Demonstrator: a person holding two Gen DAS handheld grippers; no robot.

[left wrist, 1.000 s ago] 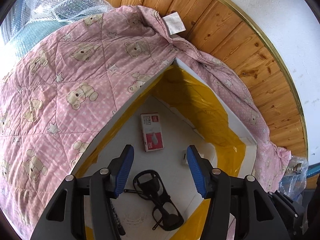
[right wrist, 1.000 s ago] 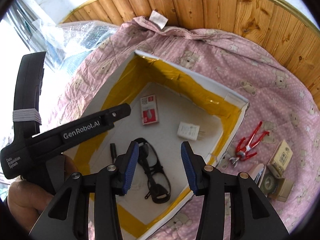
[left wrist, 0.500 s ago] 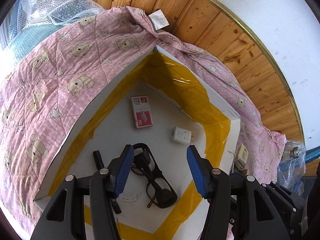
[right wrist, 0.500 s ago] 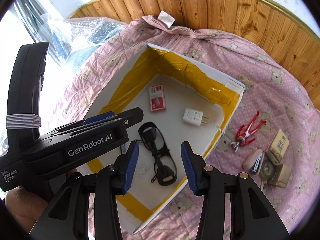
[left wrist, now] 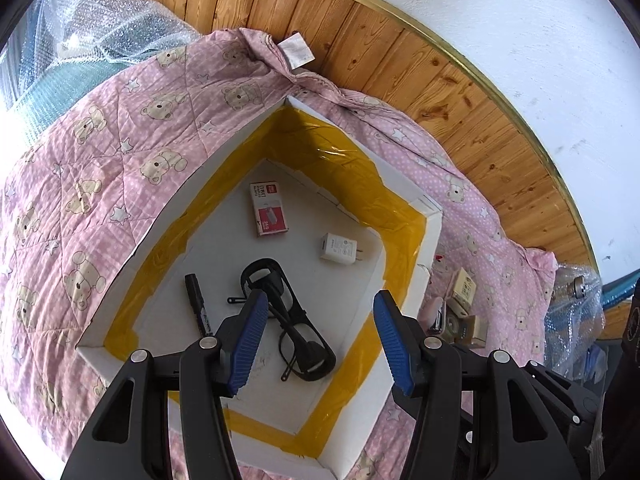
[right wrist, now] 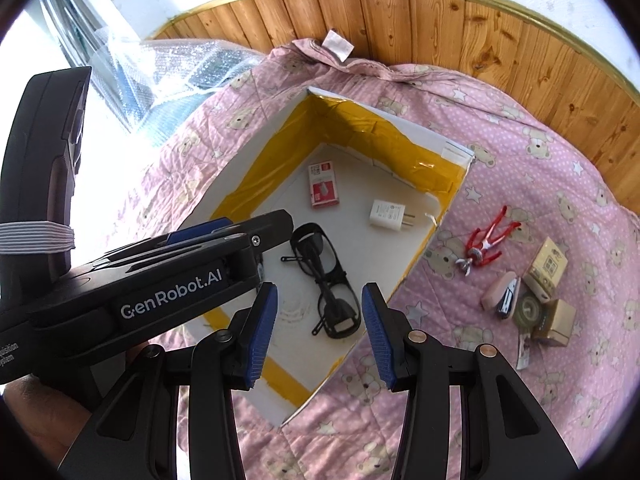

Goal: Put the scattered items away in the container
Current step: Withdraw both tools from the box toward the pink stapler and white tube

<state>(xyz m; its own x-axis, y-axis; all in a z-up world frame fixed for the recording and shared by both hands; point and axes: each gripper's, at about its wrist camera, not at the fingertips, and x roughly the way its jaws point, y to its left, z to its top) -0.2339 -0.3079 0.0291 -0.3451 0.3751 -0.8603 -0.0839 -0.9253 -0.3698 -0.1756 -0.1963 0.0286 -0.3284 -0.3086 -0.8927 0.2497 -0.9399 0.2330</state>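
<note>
A white box (left wrist: pixel 430 236) (right wrist: pixel 440 140) lined with yellow tape lies on a pink bear-print quilt. Inside it are black glasses (left wrist: pixel 298 332) (right wrist: pixel 328 276), a red-and-white packet (left wrist: pixel 267 209) (right wrist: pixel 323 190), a white charger (left wrist: pixel 338 249) (right wrist: pixel 388 216) and a black marker (left wrist: pixel 199 306). My left gripper (left wrist: pixel 320 340) hangs open and empty above the box's near part. My right gripper (right wrist: pixel 319 330) is open and empty over the box's near edge. Right of the box lie a red figure (right wrist: pixel 486 242), a pink stapler (right wrist: pixel 502 292), small cardboard boxes (right wrist: pixel 548 266) and a round item (right wrist: pixel 528 310).
The quilt (left wrist: pixel 100 152) covers the surface up to a wooden panel wall (right wrist: pixel 460 24) at the back. Bubble wrap (left wrist: pixel 100 36) is piled at the far left. The left gripper's body (right wrist: pixel 140 280) fills the left of the right wrist view, with a hand under it.
Both grippers have risen and pulled back from the box, which now looks smaller and shows its near corner. The loose items right of the box have come further into view.
</note>
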